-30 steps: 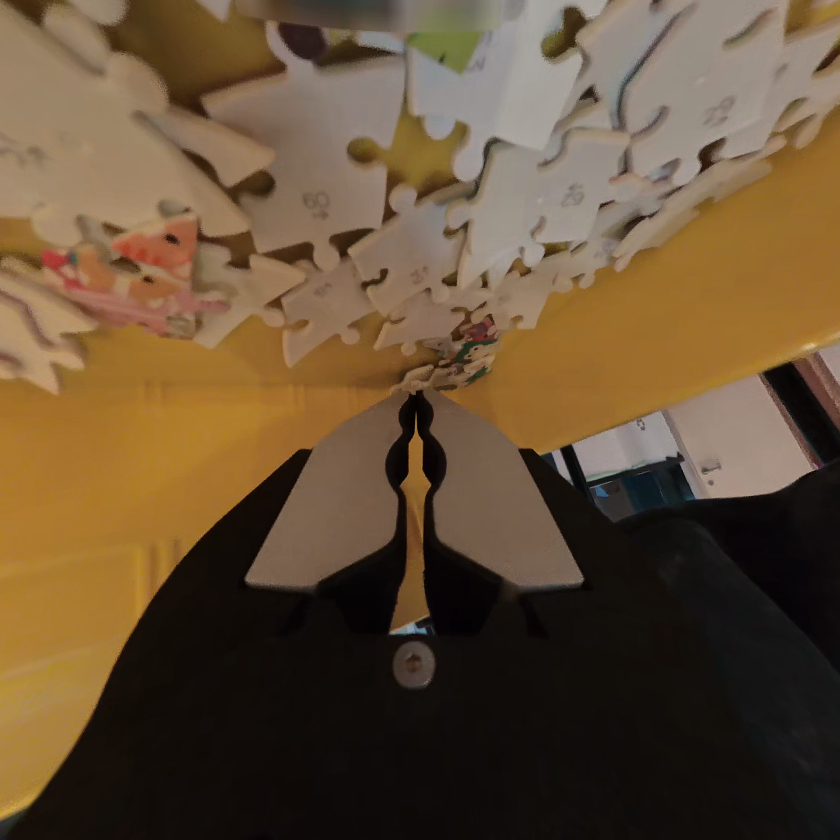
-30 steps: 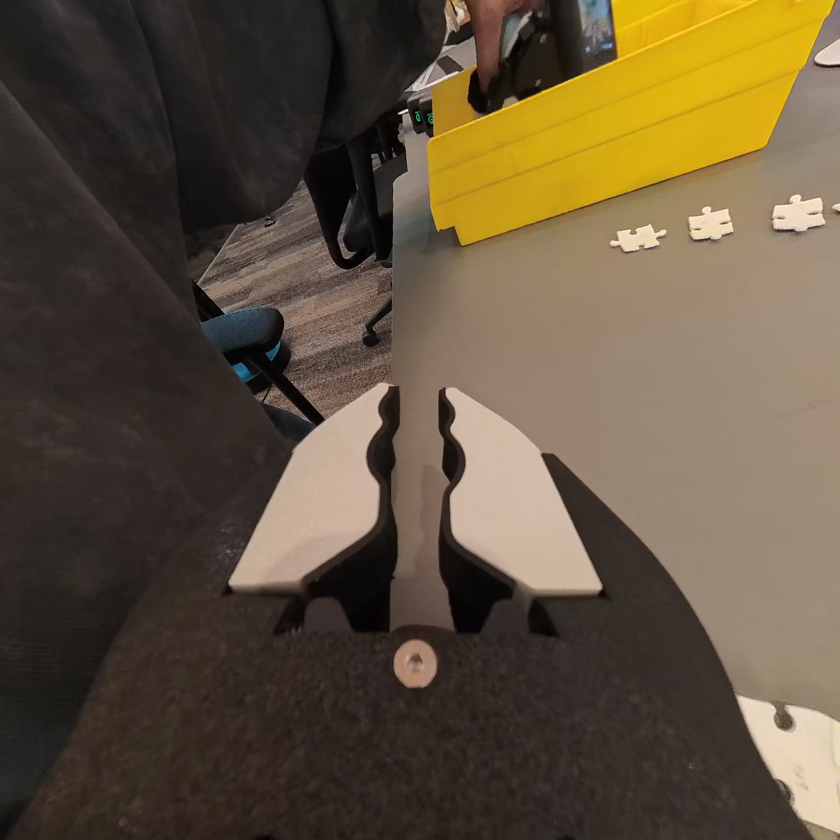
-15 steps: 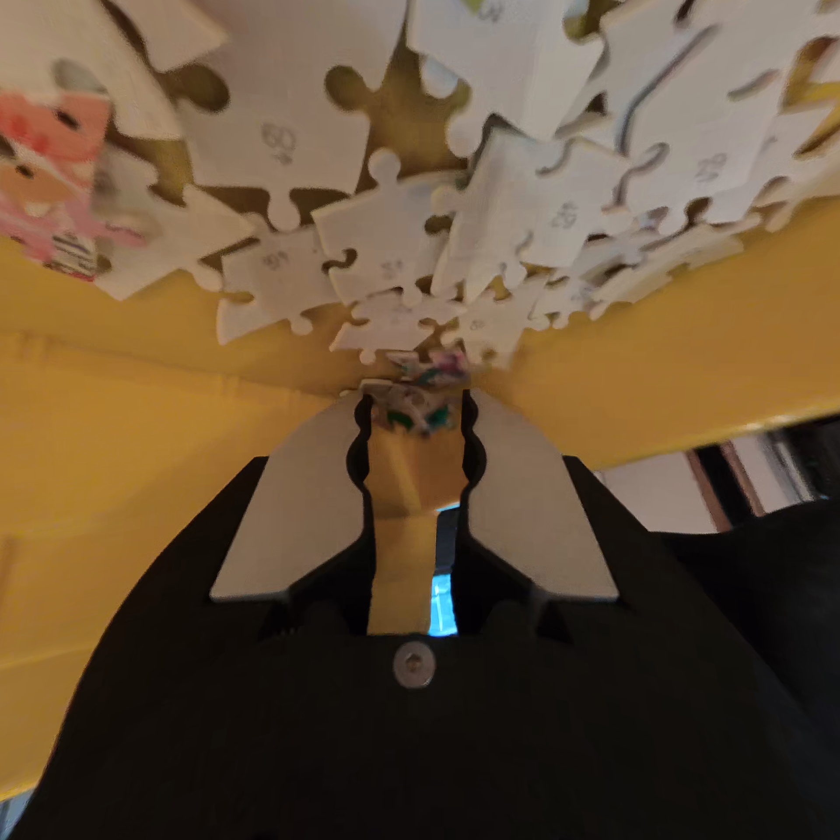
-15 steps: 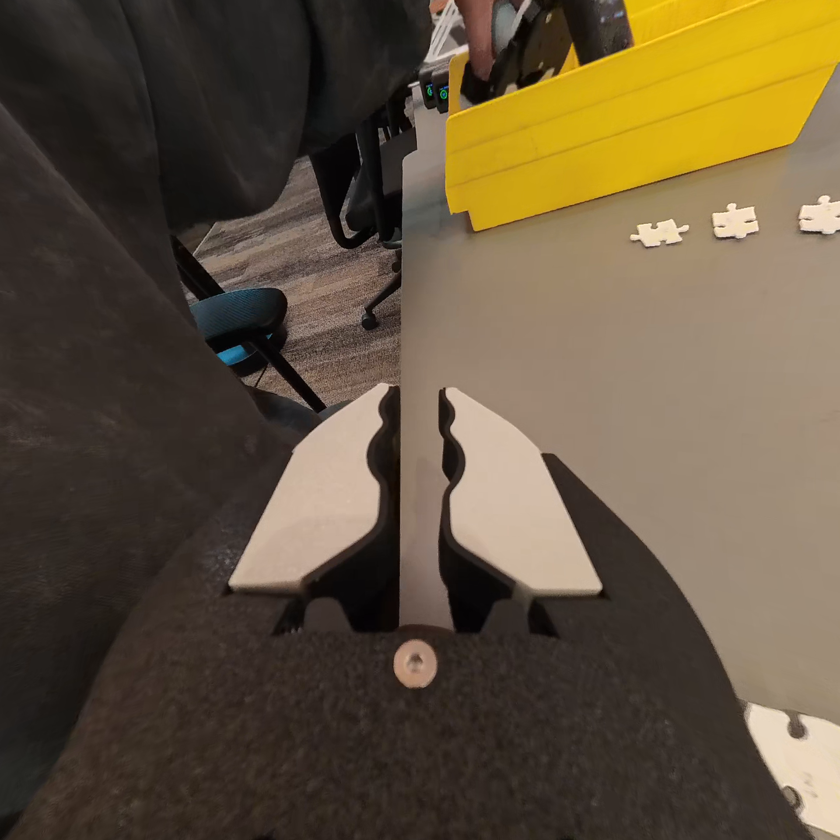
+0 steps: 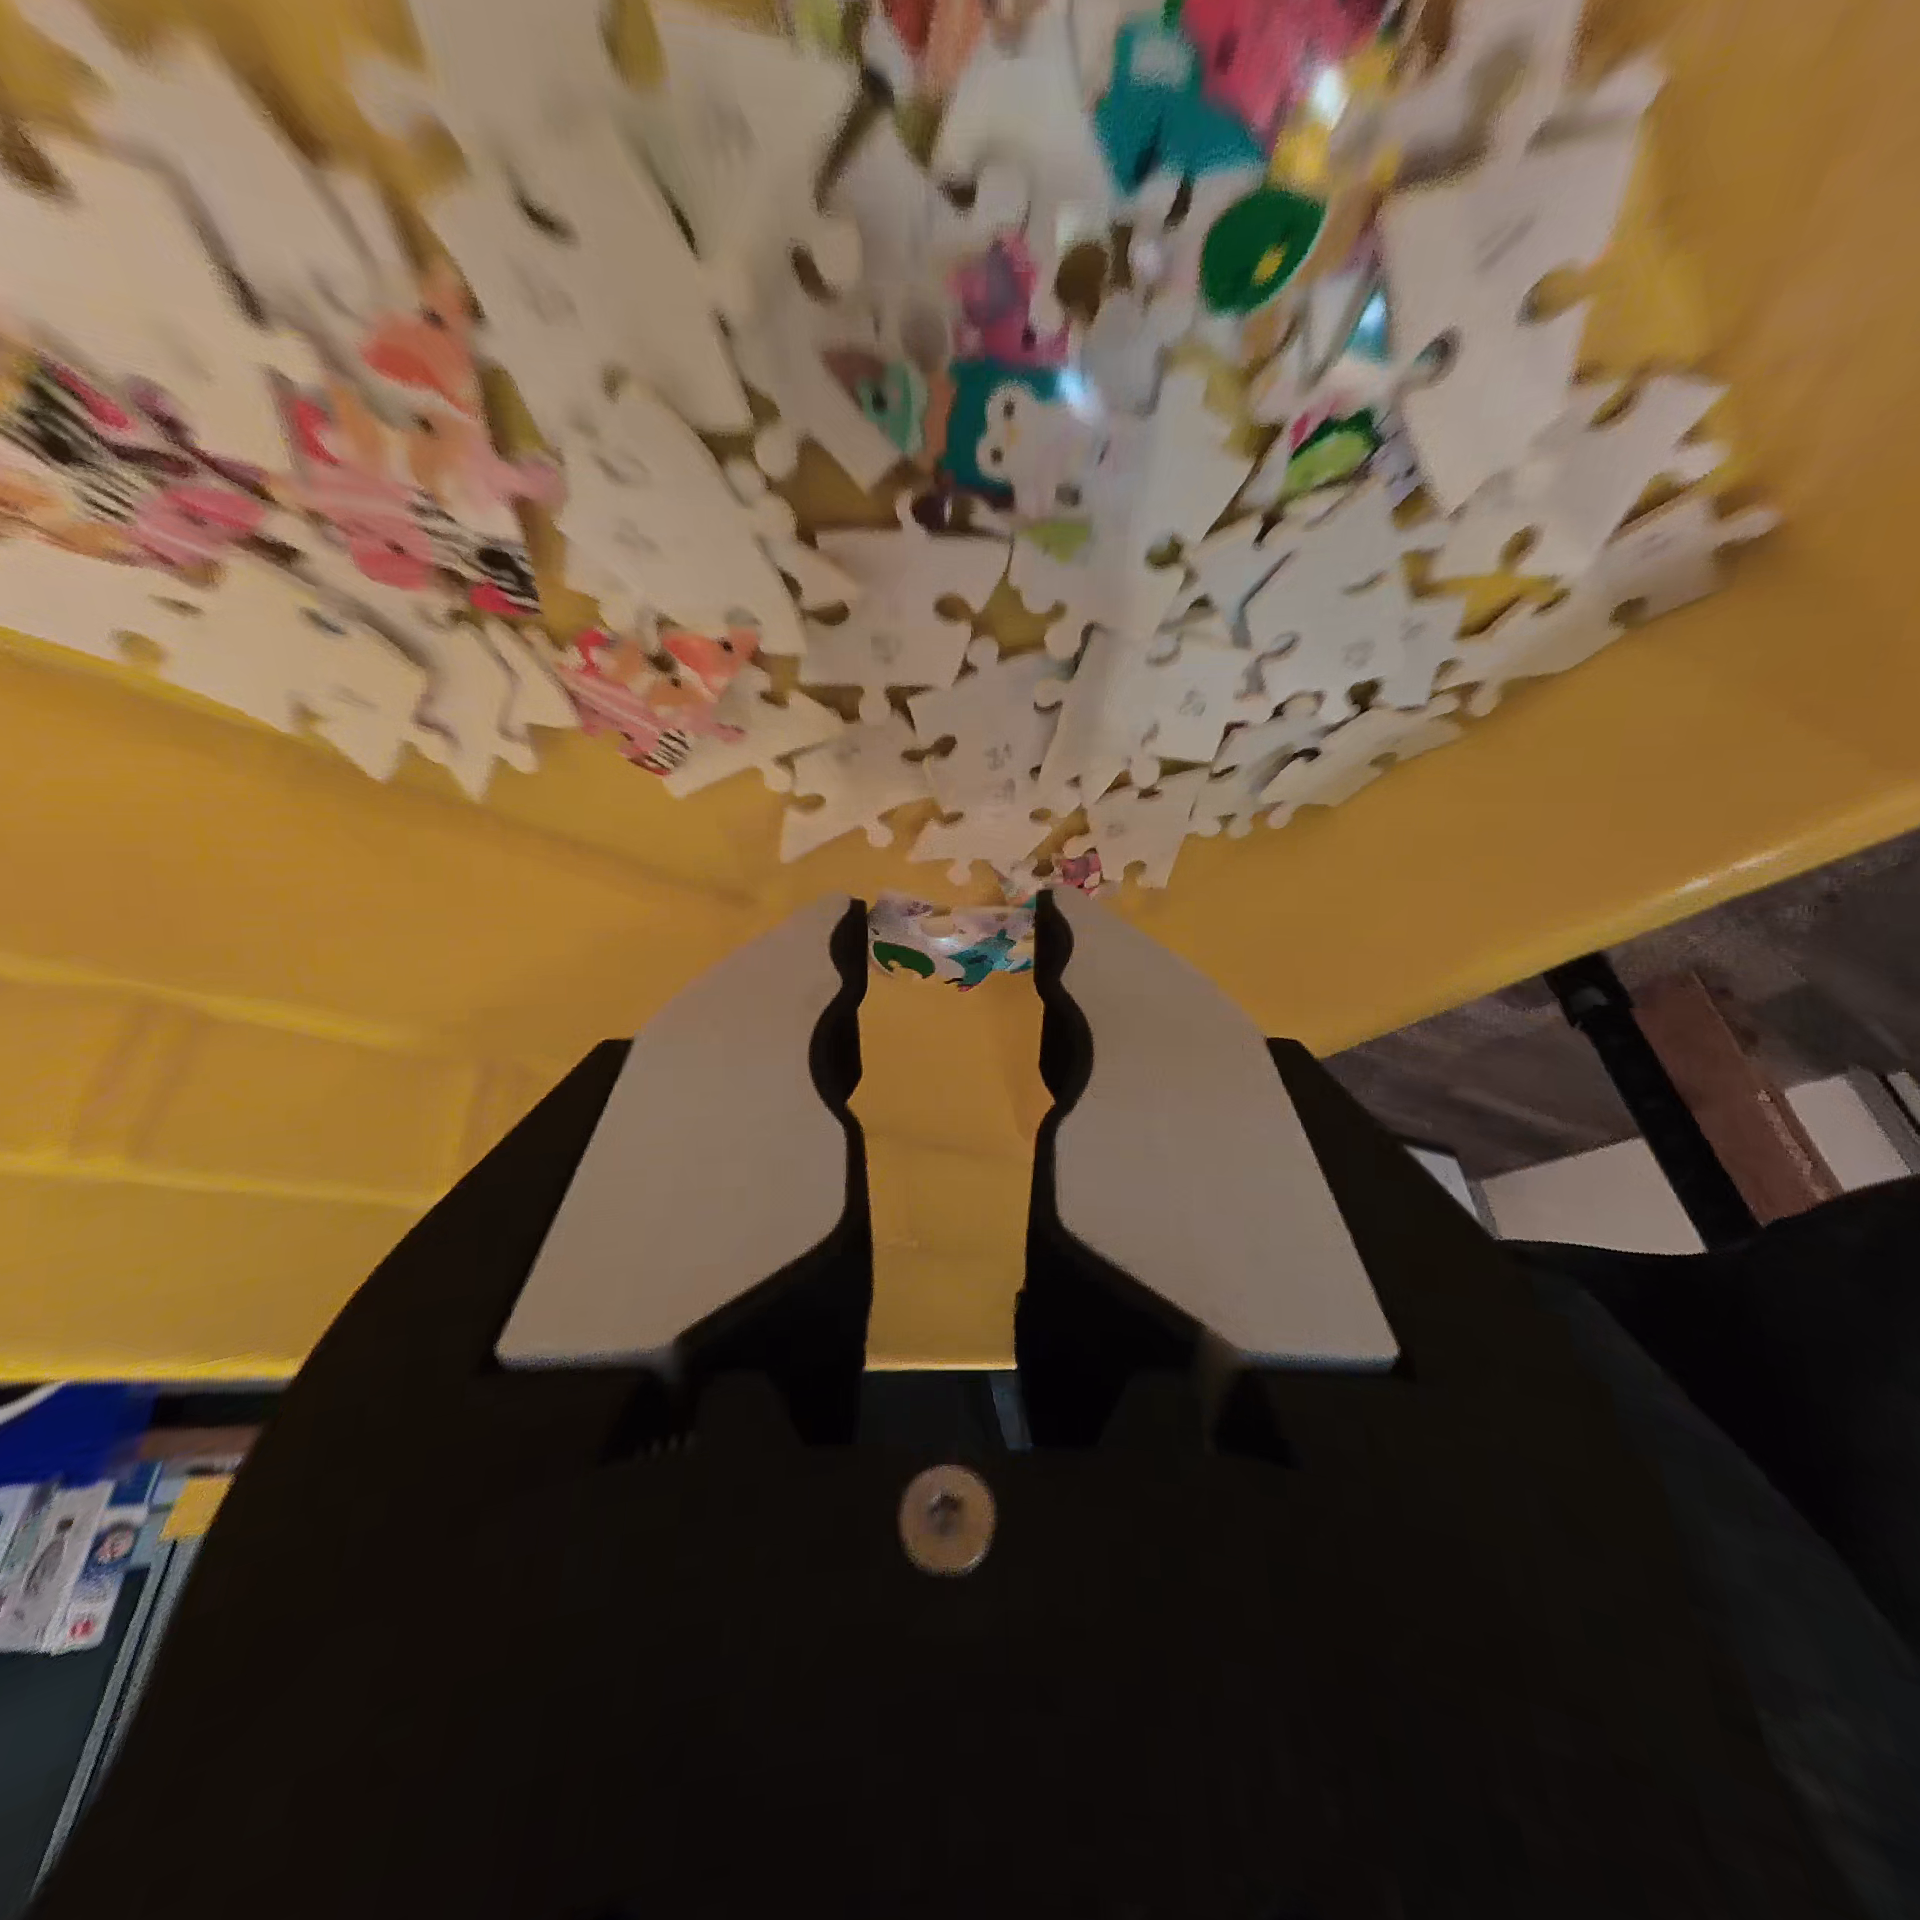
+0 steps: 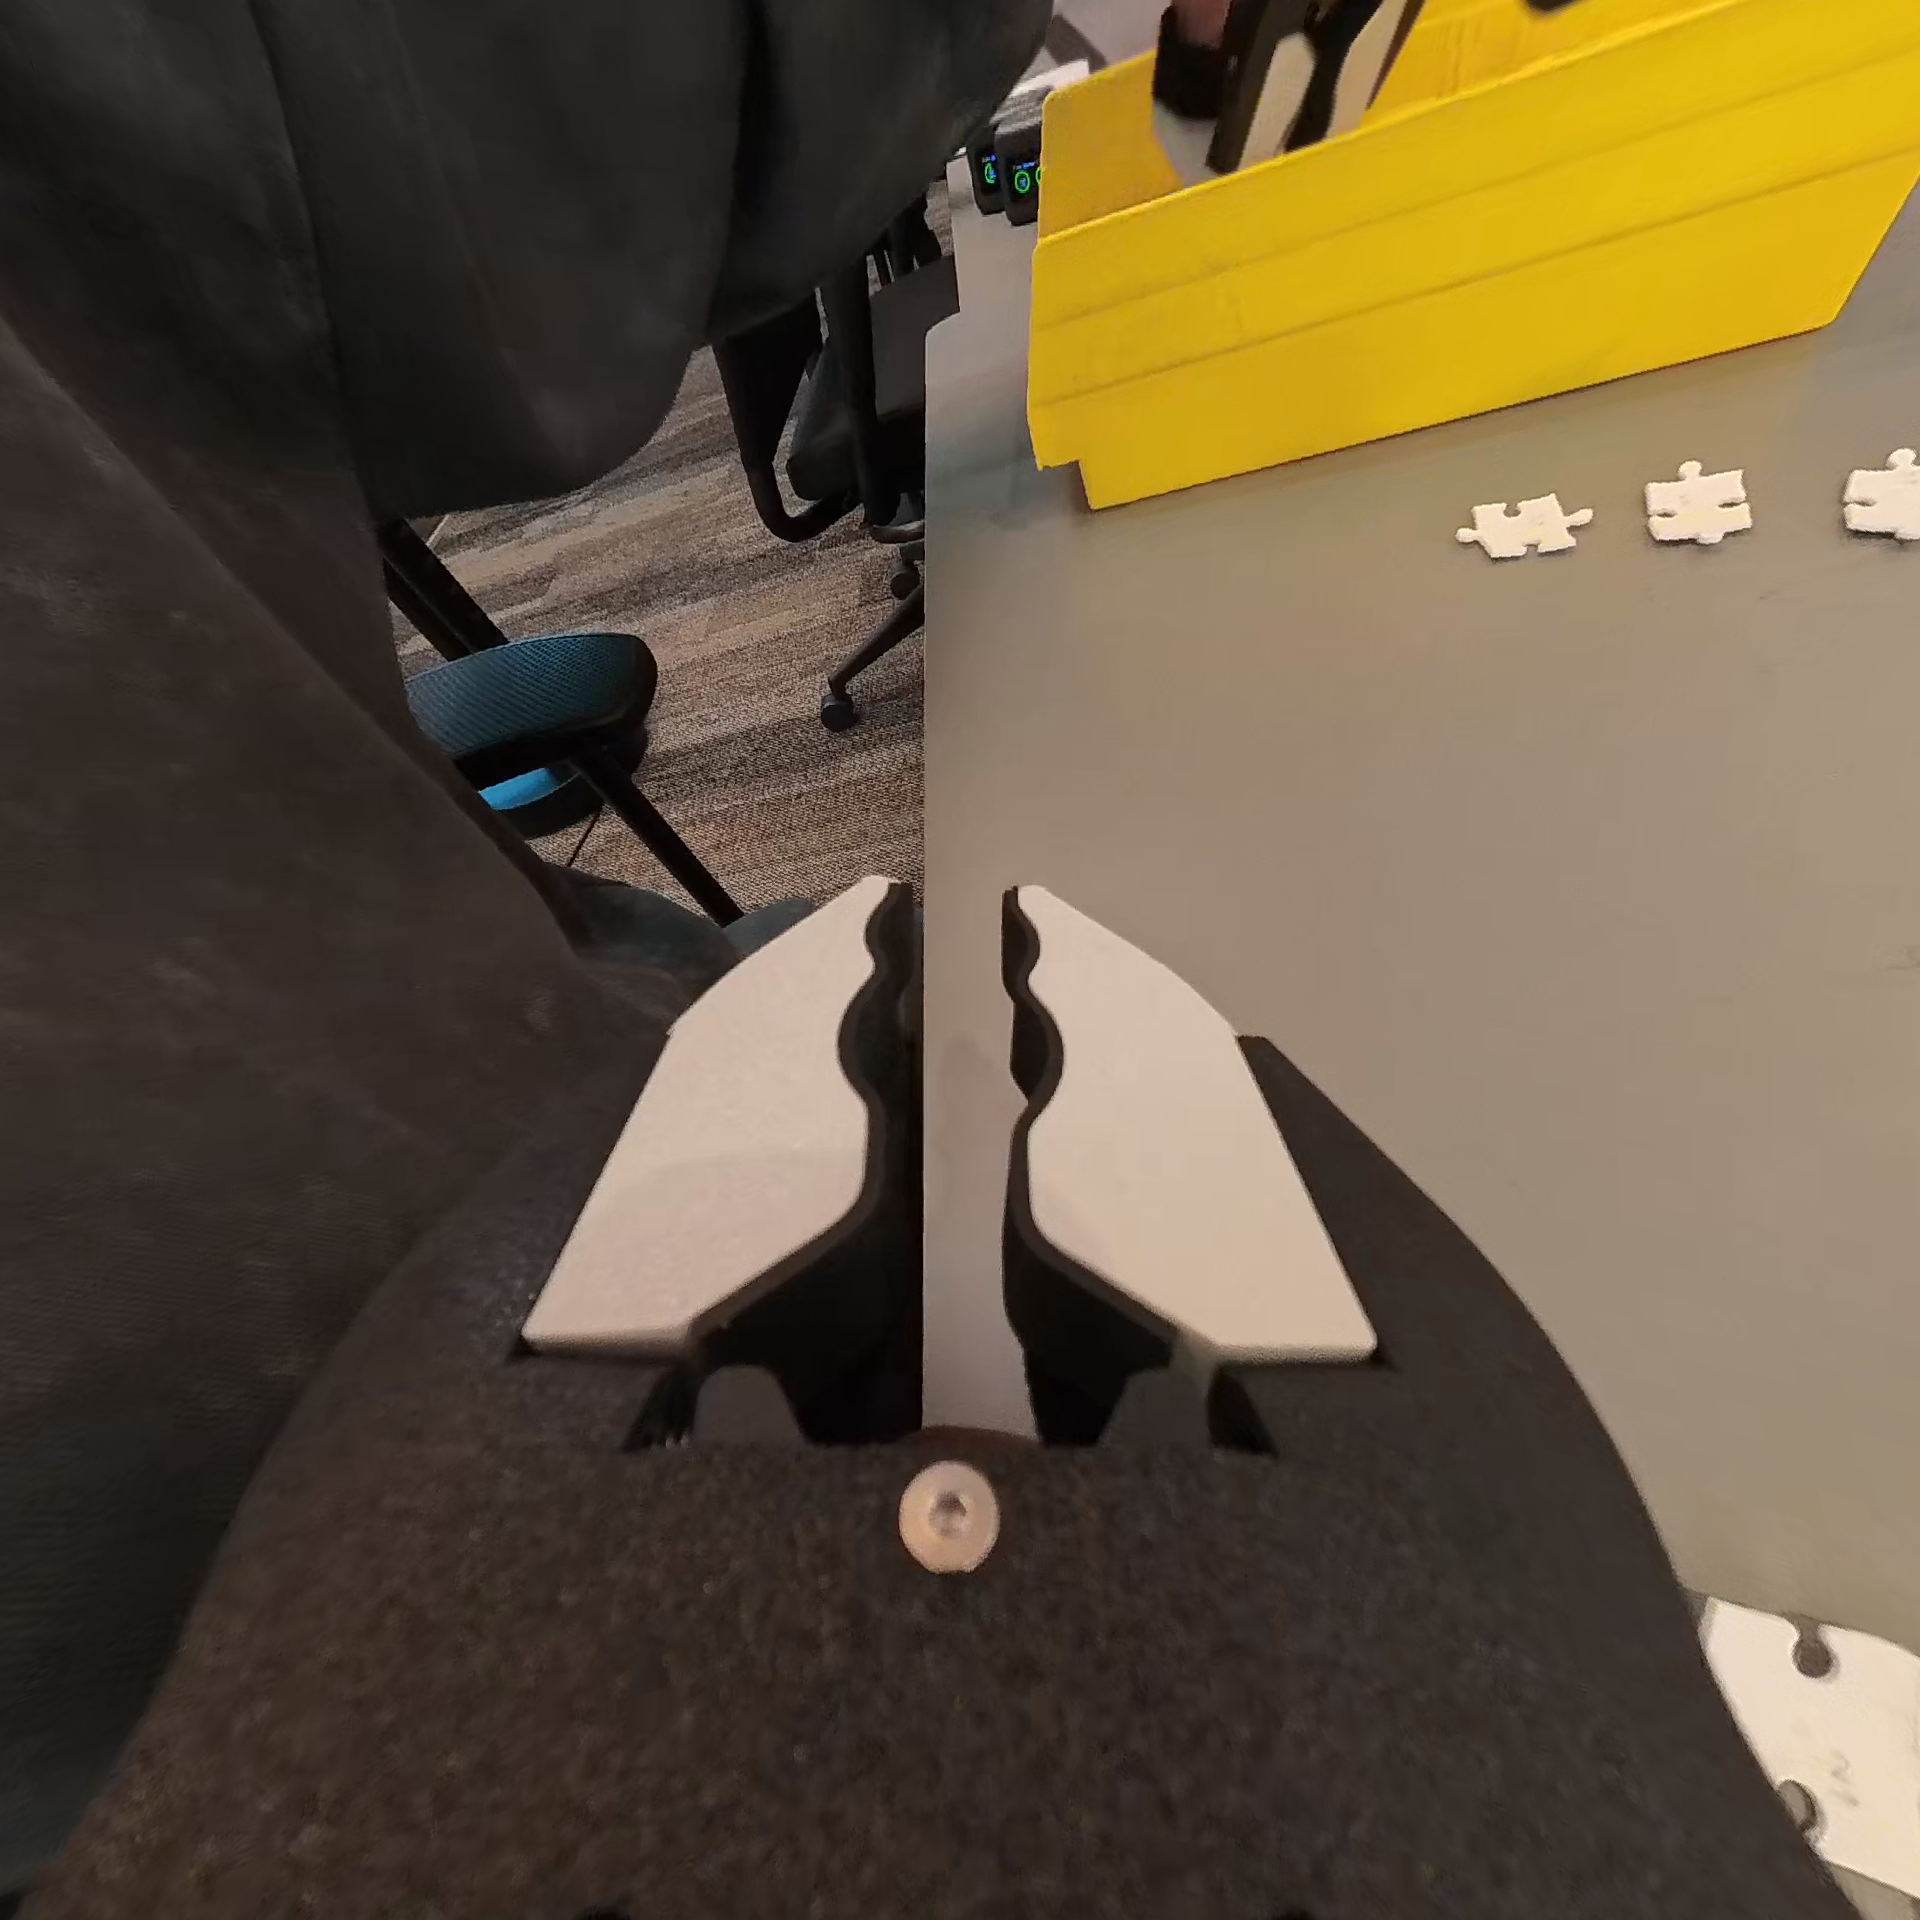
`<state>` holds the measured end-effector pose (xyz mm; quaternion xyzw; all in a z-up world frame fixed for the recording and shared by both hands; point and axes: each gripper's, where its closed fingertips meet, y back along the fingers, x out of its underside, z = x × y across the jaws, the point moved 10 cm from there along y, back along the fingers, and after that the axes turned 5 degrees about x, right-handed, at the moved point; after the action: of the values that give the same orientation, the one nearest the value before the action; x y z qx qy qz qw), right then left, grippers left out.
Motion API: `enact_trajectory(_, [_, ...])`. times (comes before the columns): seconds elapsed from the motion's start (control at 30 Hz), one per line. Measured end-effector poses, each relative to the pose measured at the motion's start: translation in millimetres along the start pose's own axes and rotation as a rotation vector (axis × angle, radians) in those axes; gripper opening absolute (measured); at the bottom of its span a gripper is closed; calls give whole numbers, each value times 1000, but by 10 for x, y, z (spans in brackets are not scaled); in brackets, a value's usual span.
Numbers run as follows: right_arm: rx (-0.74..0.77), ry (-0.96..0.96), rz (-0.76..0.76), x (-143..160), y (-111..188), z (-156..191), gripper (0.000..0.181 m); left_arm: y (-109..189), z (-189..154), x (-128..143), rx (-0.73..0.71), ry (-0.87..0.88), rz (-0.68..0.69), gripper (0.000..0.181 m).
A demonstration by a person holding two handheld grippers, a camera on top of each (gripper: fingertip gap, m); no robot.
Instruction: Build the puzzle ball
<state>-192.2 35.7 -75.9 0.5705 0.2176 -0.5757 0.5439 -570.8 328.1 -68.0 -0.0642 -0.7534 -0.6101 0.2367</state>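
Note:
My left gripper (image 5: 945,914) is inside the yellow bin (image 5: 416,935), shut on a small colourful puzzle piece (image 5: 951,943) pinched between its tips. It sits just off a heap of puzzle pieces (image 5: 1039,623), mostly white backs up, which is blurred. My right gripper (image 6: 956,899) is narrowly open and empty, above the left edge of the grey table (image 6: 1455,935). The bin also shows in the right wrist view (image 6: 1403,312), with the left gripper (image 6: 1288,94) reaching into it. A joined white section of puzzle (image 6: 1829,1745) lies at the lower right.
Three loose white pieces (image 6: 1522,525), (image 6: 1696,504), (image 6: 1886,504) lie in a row on the table in front of the bin. A blue office chair (image 6: 530,696) and carpet floor are left of the table edge. Dark clothing fills the left of the right wrist view. My hands' fingertips stand some 40 cm from each other.
My left gripper opened from shut, closed around the colourful piece, and has pulled back from the heap with it. My right gripper has drifted slightly; its jaws are unchanged.

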Motion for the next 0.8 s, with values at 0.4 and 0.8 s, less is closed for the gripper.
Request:
enact_trajectory(0.4, [84, 31, -13, -71, -20, -100, 16, 1098, -464, 314, 185, -94, -928, 30])
enact_trajectory(0.8, [-456, -556, -489, -866, -238, -250, 18, 1308, -2490, -35, -5, -624, -2201, 29])
